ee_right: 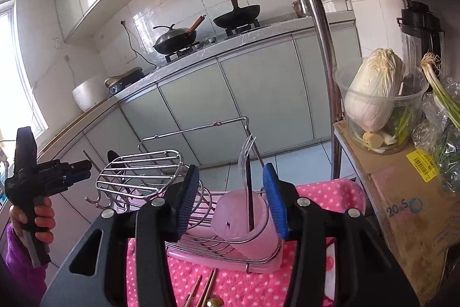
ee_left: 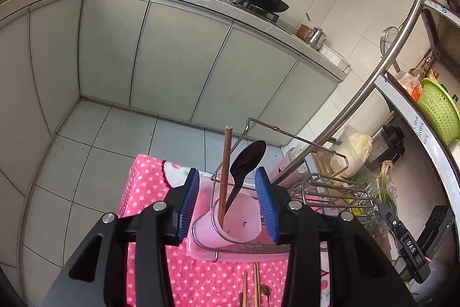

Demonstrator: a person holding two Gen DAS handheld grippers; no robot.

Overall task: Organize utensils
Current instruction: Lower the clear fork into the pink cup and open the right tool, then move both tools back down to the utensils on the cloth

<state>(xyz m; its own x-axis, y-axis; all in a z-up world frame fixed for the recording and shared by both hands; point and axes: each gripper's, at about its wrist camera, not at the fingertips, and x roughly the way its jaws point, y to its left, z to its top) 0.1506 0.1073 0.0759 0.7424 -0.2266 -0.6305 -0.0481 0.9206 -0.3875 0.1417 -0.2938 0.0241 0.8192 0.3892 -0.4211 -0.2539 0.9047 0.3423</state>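
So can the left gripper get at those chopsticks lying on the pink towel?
Probably yes. The left gripper is open and holds nothing, and the chopsticks lie bare on the towel in front of the rack's pink tray, nothing over them. It would have to pull back and dip down.

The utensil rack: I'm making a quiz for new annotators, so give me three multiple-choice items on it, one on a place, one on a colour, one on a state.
1. Where does the black spoon stand?
A. in the pink cup
B. on the cloth
C. in a wok

2. What colour is the cloth under the rack?
A. green
B. pink with white dots
C. plain white

3. How is the left gripper?
A. shut on the spoon
B. shut on chopsticks
C. open, holding nothing

Answers: 
1 A, its handle drops into the cup beside a wooden stick. 
2 B, dots show in both views. 
3 C, its blue pads stand apart on either side of the cup.
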